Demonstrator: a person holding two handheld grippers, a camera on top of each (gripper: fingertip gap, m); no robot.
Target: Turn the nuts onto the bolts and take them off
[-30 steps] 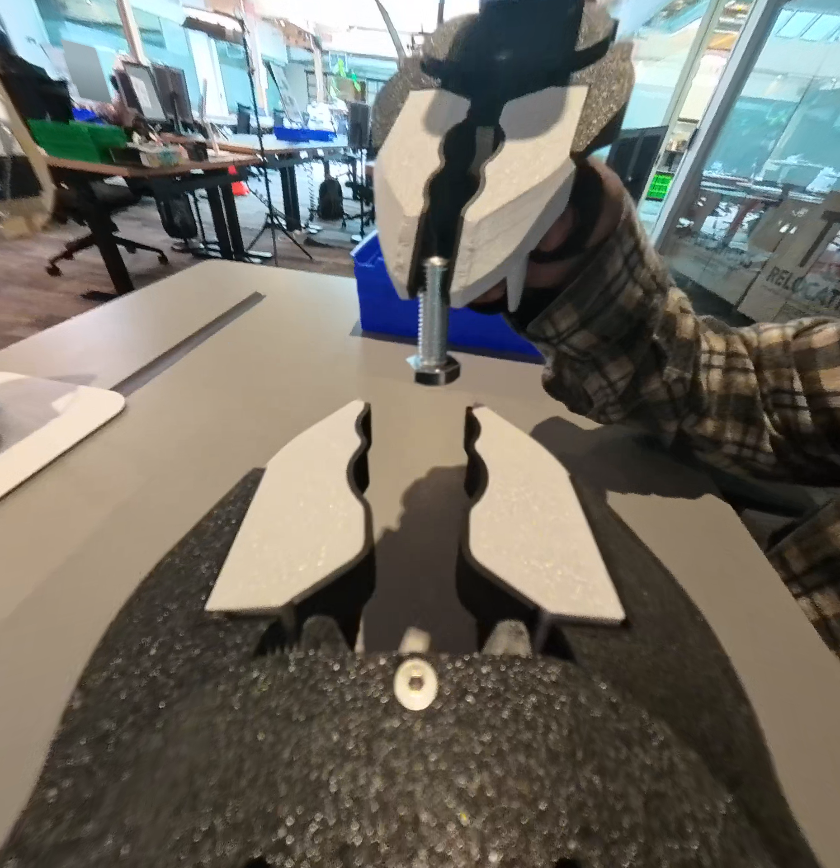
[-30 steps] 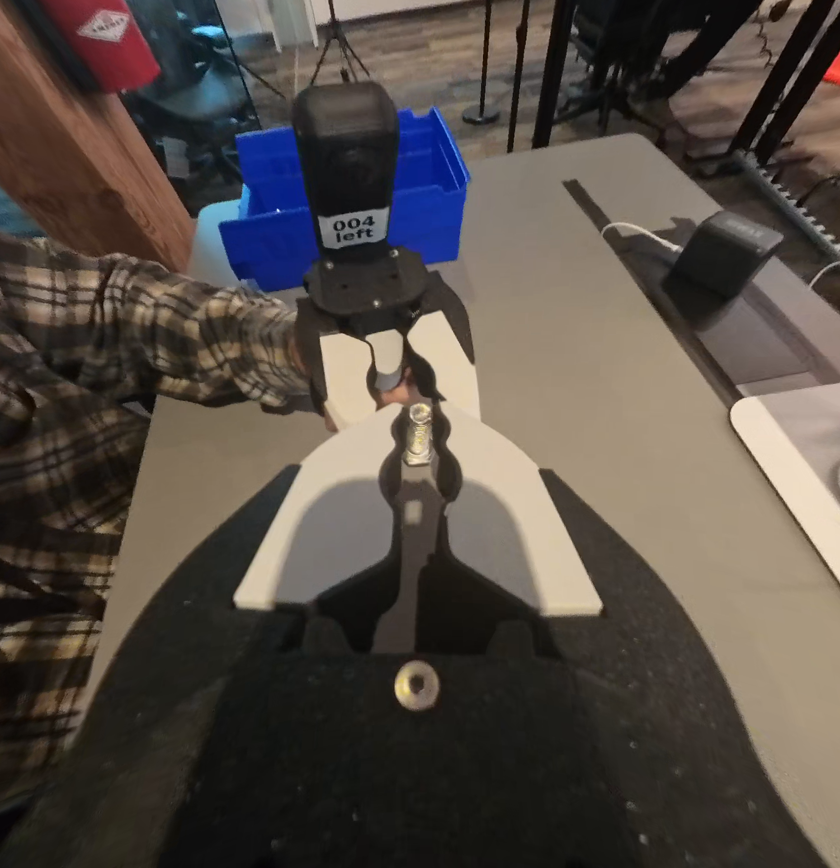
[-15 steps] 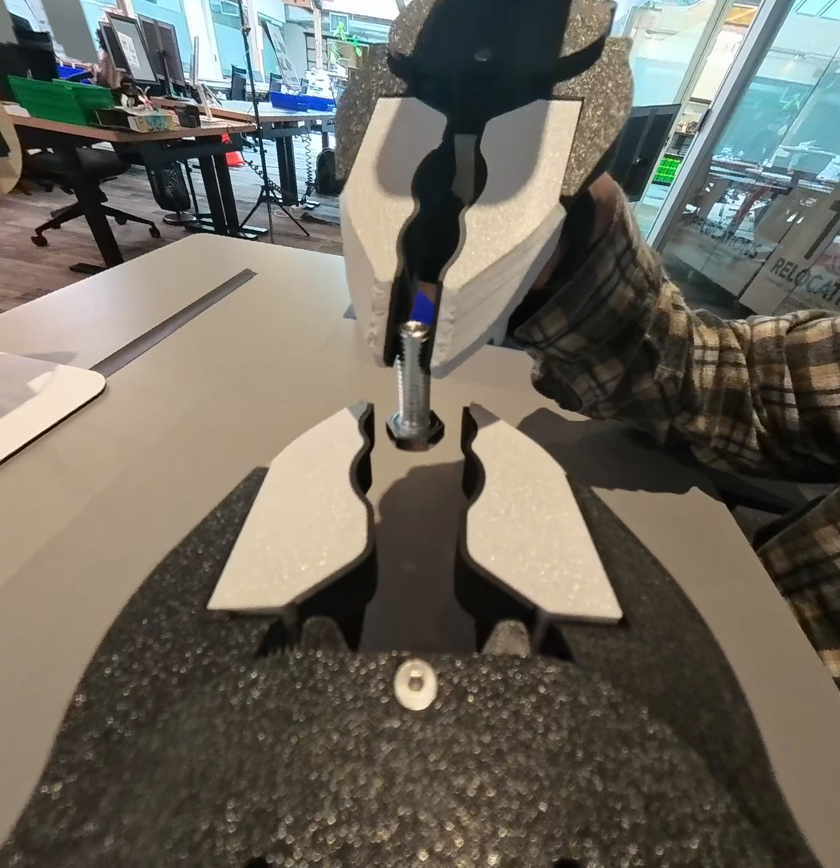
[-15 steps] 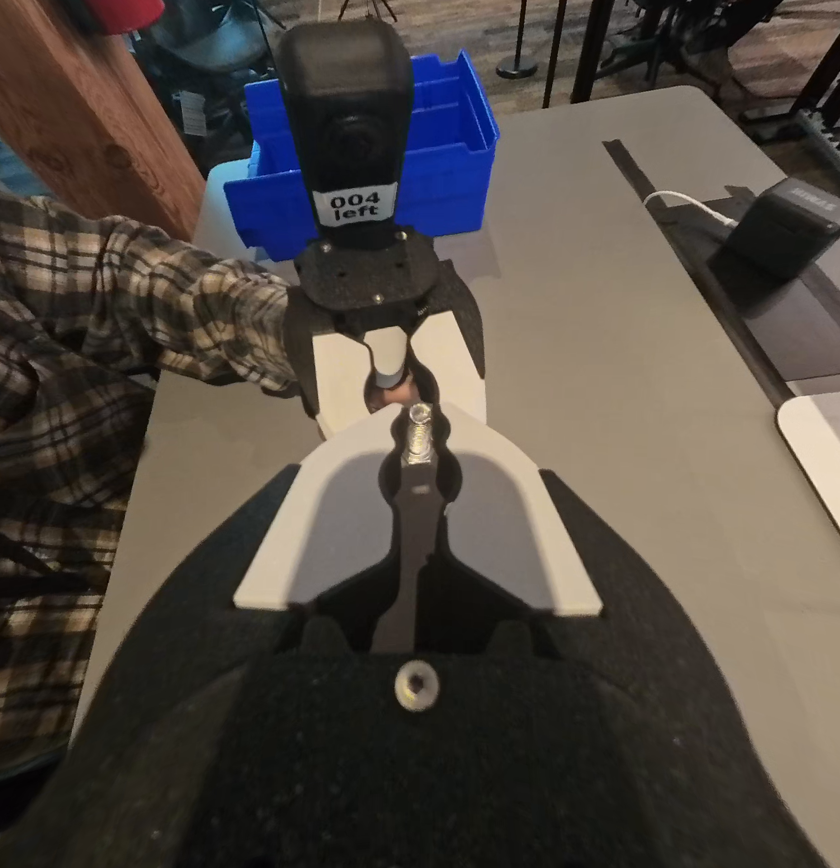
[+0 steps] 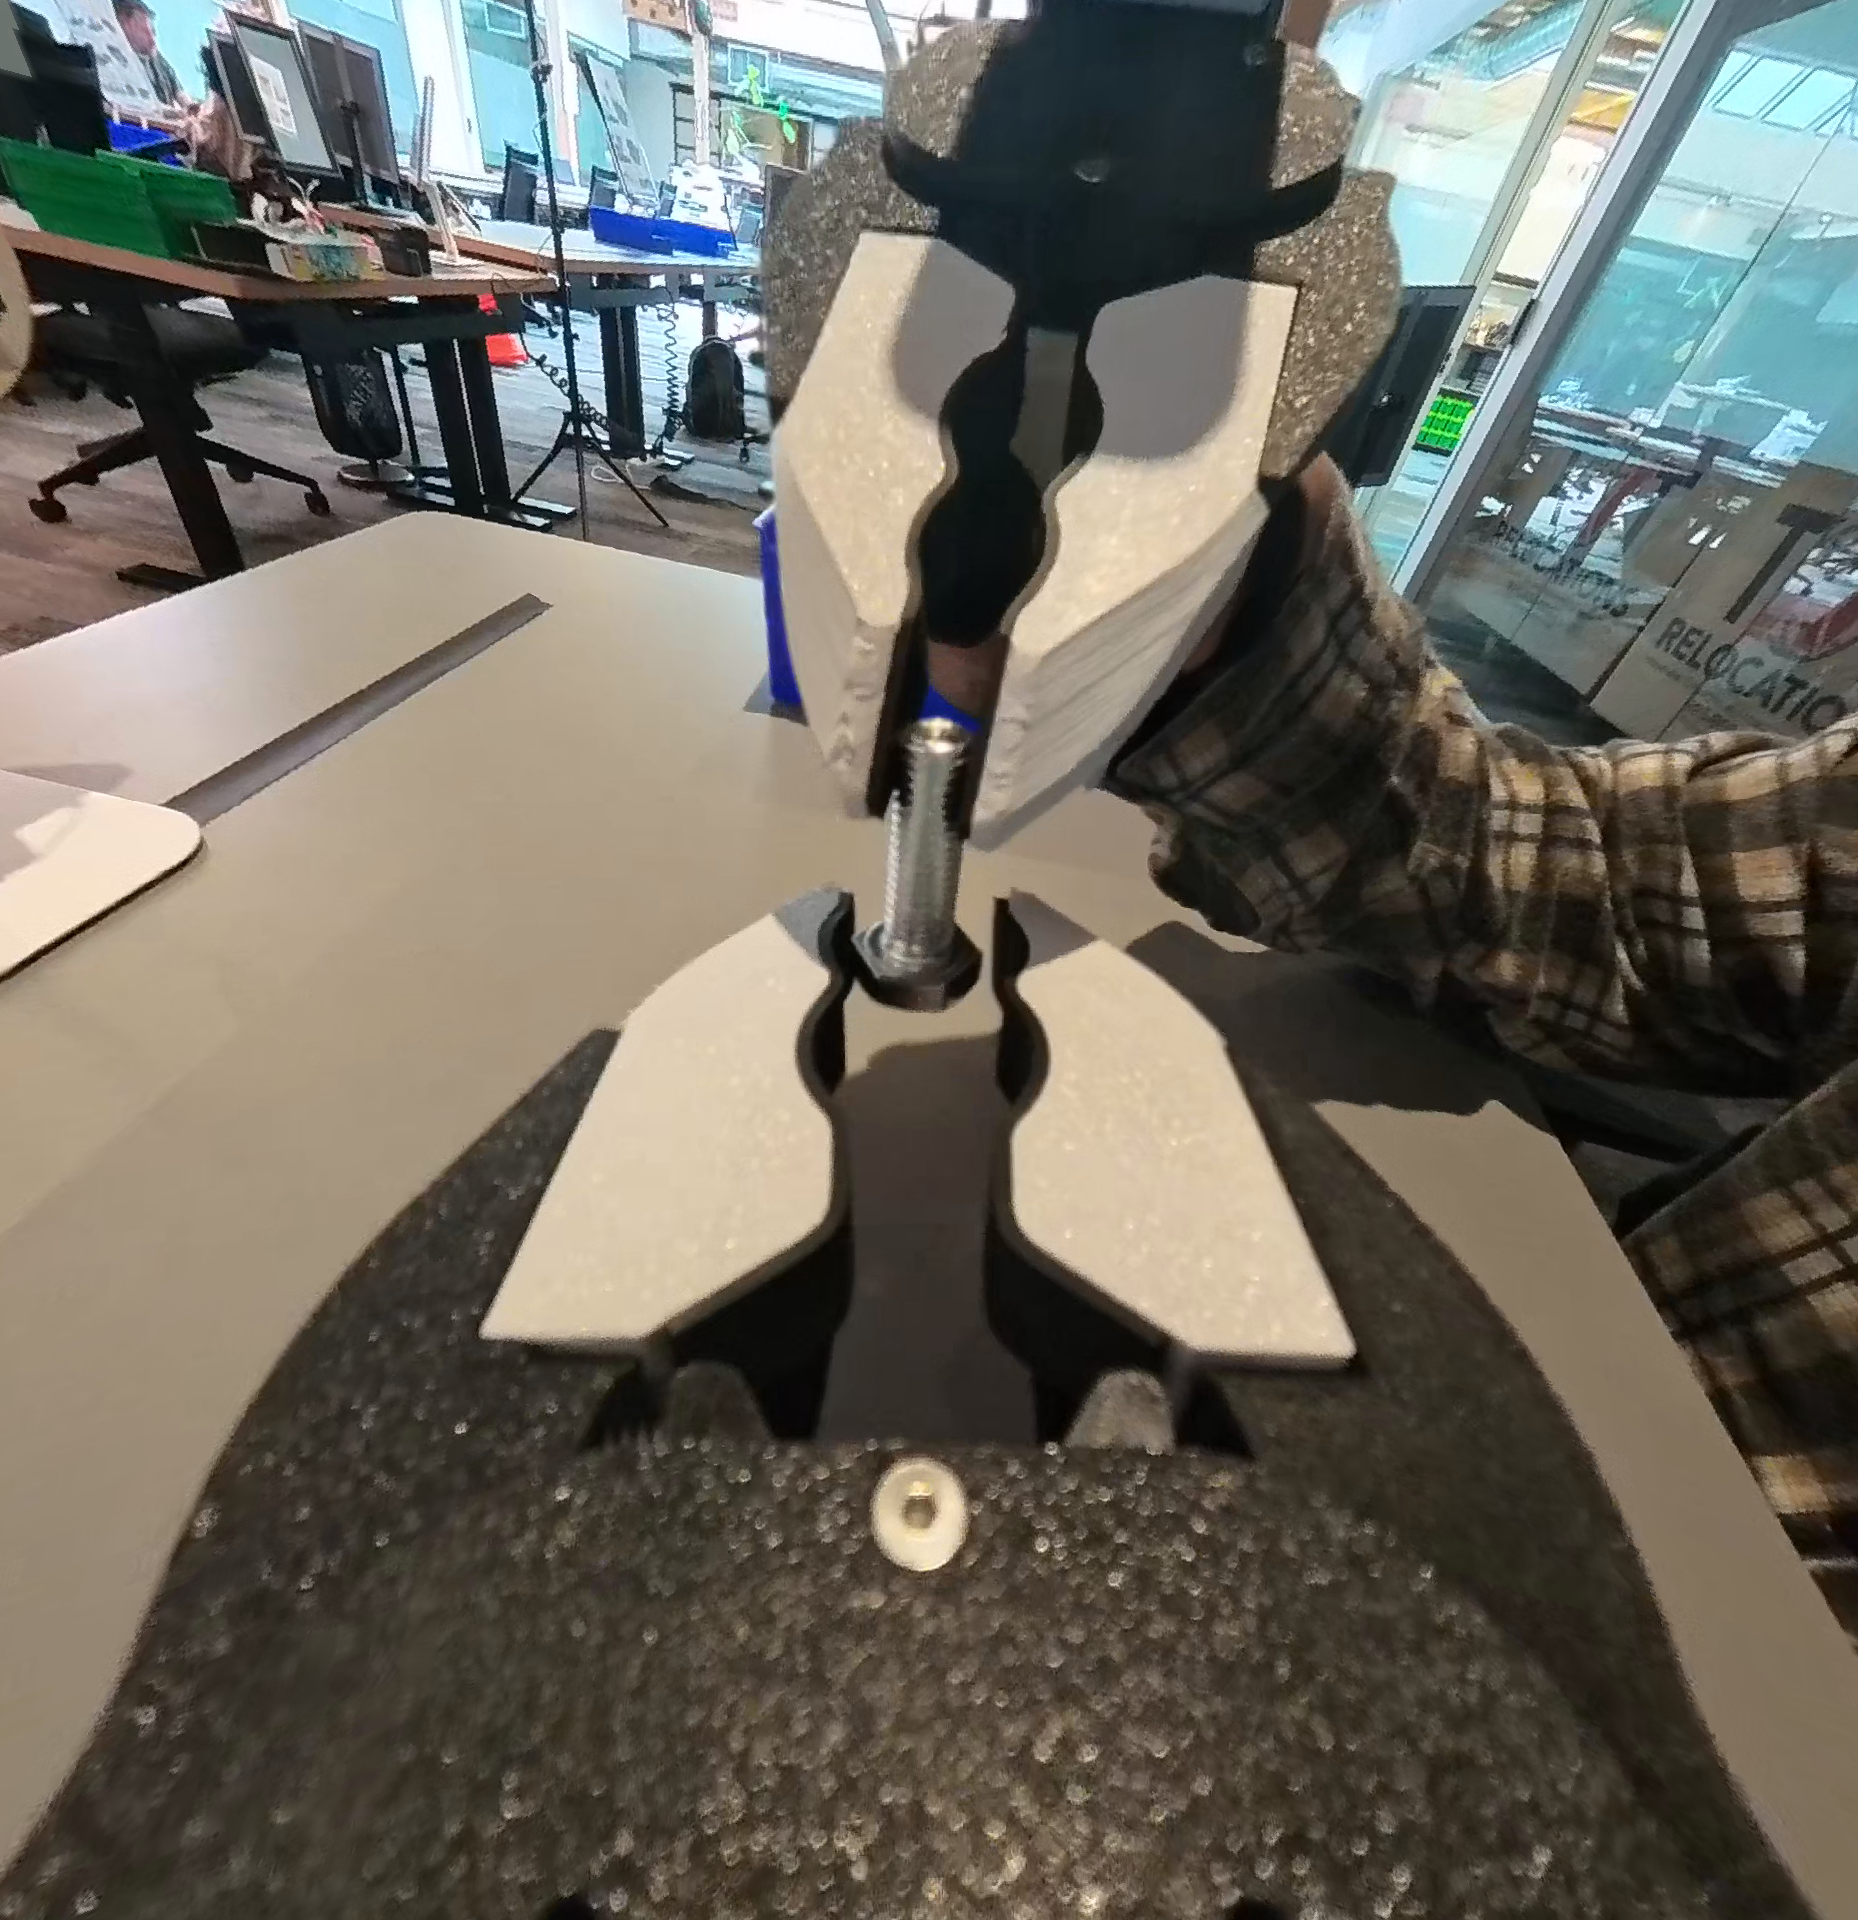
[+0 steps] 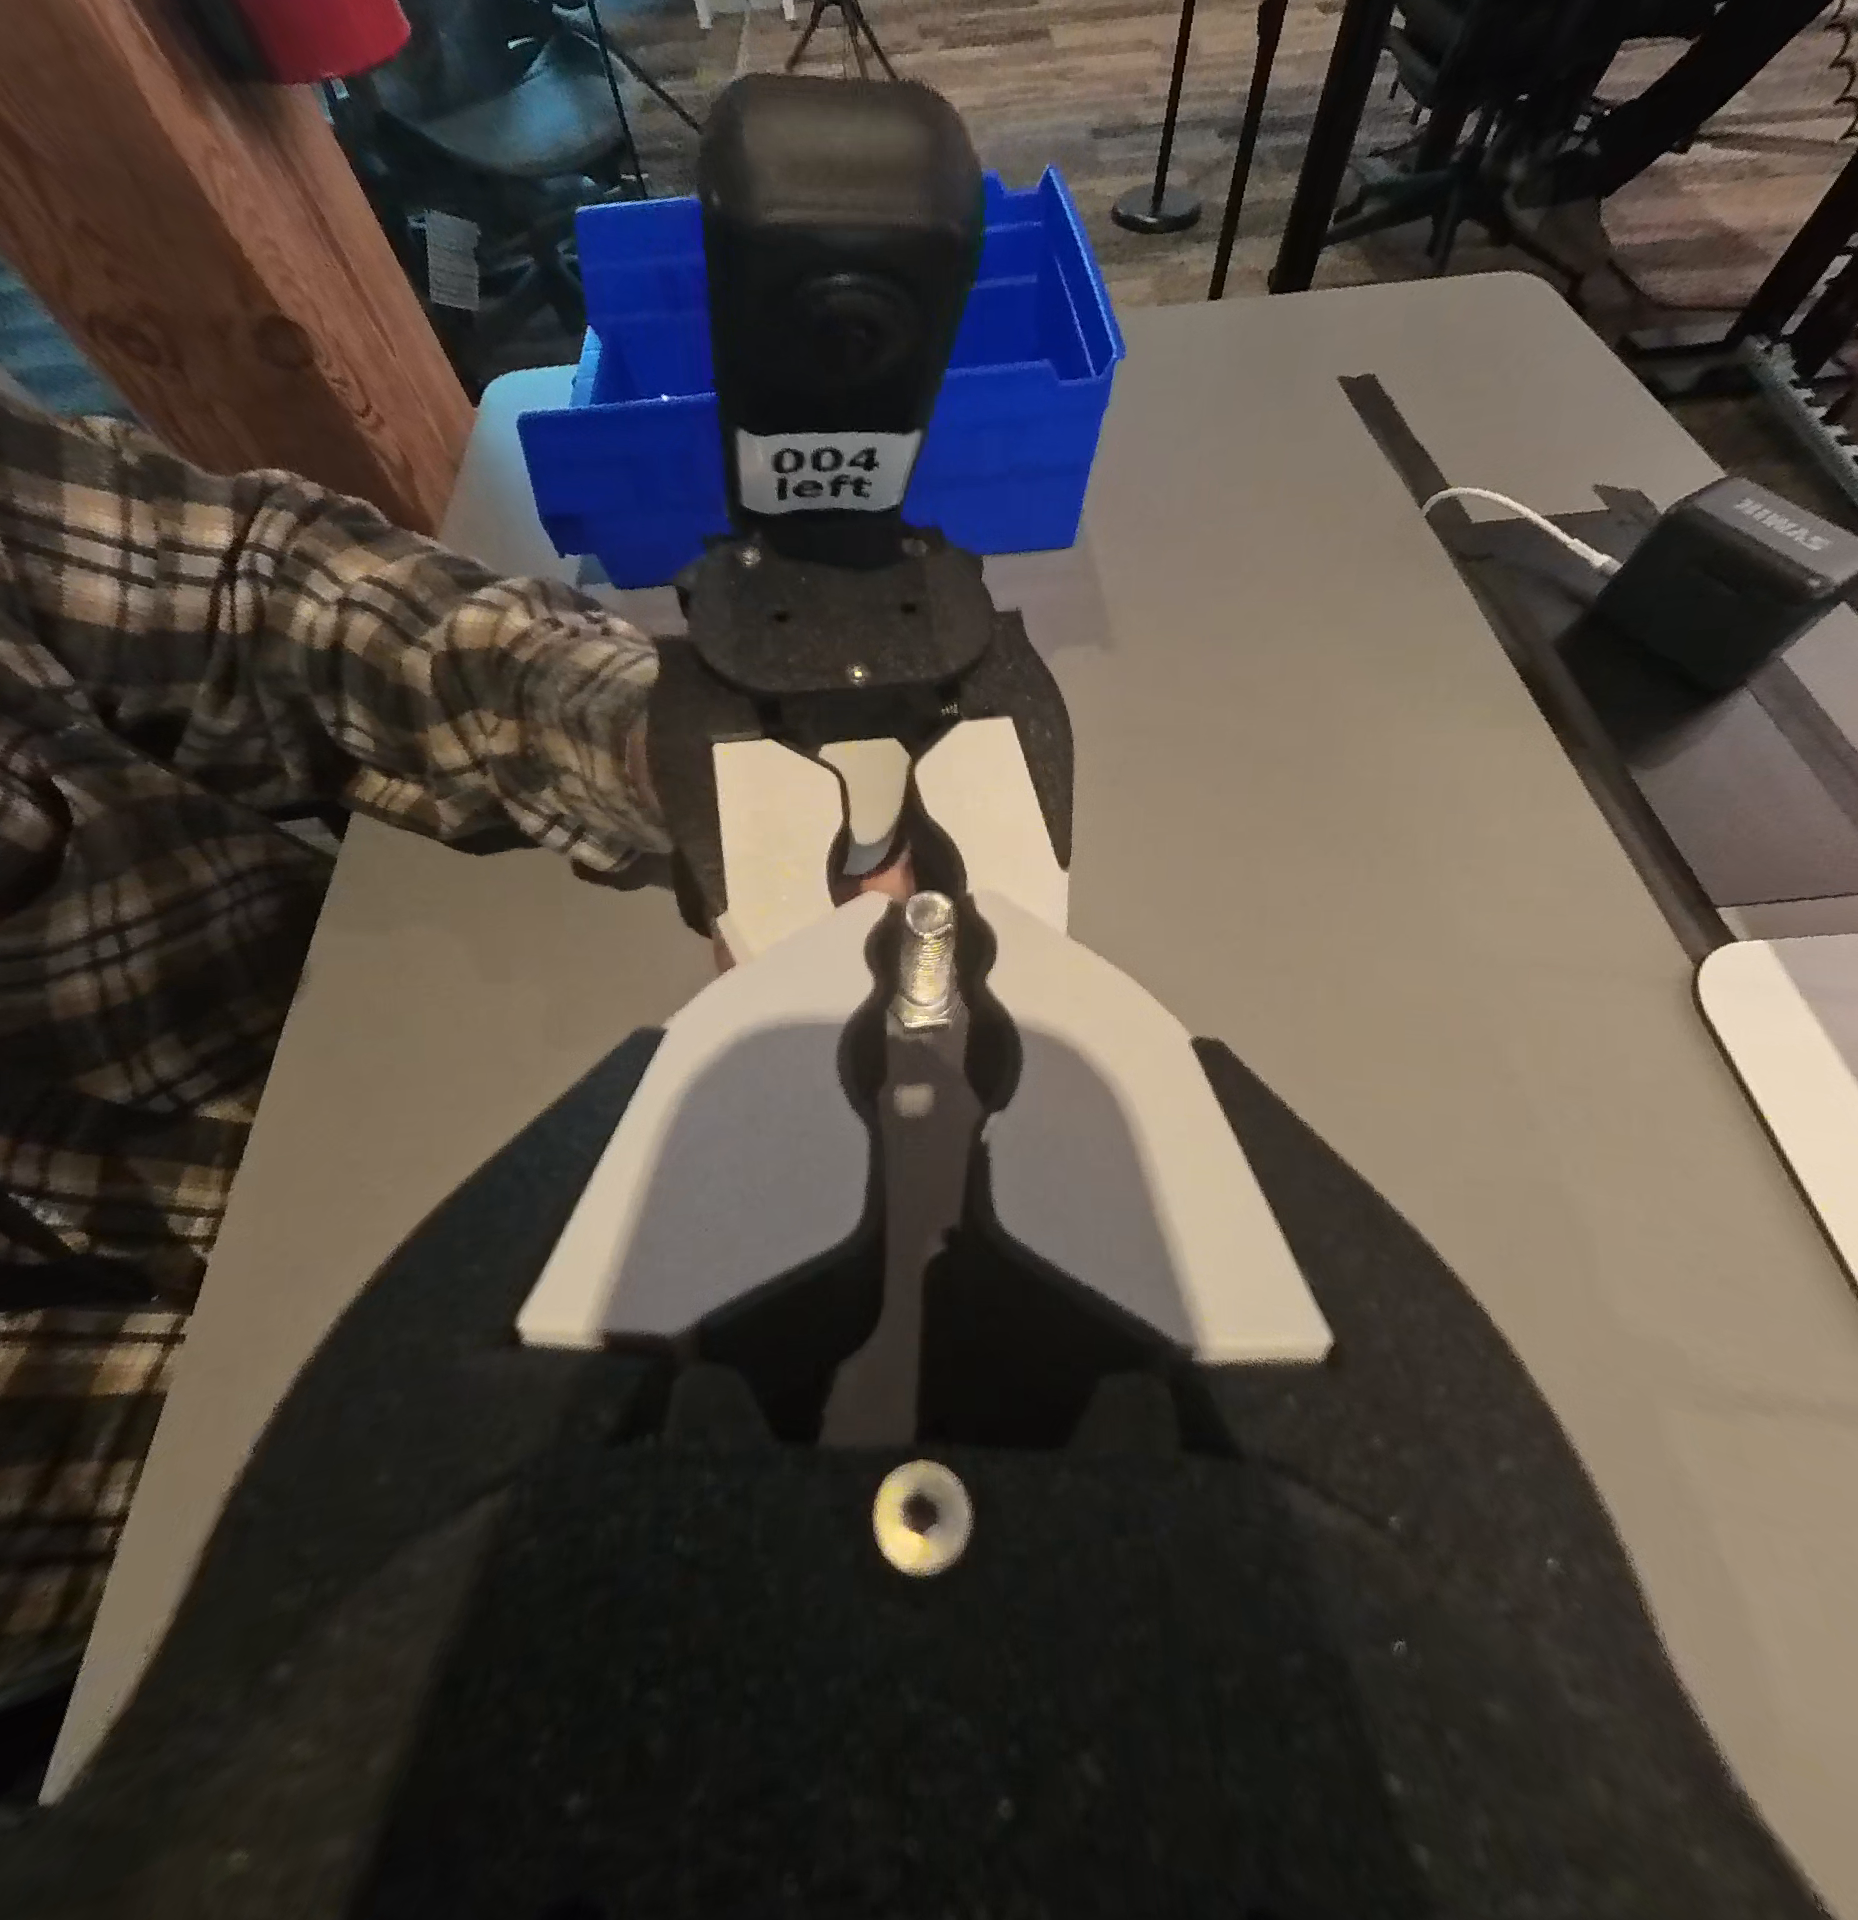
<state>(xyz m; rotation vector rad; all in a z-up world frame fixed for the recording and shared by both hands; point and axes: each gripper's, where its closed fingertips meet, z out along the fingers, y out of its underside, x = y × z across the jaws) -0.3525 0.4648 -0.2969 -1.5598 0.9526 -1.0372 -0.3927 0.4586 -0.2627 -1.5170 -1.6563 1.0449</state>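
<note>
A silver bolt (image 5: 920,862) stands upright over the grey table (image 5: 385,987), with a dark hex nut (image 5: 920,977) at its lower end. My right gripper (image 5: 925,790) comes down from above and is shut on the bolt's upper threaded end. My left gripper (image 5: 920,920) is open, with its white fingertips on either side of the nut; the left tip is close against it and the right tip stands apart. In the right wrist view the bolt (image 6: 920,961) sits in the gap of my right gripper (image 6: 930,914), with the nut (image 6: 917,1013) showing below. The left gripper's camera (image 6: 842,312) faces it.
A blue bin (image 6: 1018,457) stands at the table's far edge behind the left gripper. A black box with a white cable (image 6: 1714,603) and a white pad (image 6: 1798,1091) lie to the right. Plaid sleeves (image 5: 1476,831) reach in along one side. A dark groove (image 5: 364,707) crosses the table. Some 5 cm of space lies between my two pairs of fingers.
The bolt and my left gripper have closed in on each other: the nut was ahead of the open left fingertips and now sits between them. The right gripper stays shut on the bolt.
</note>
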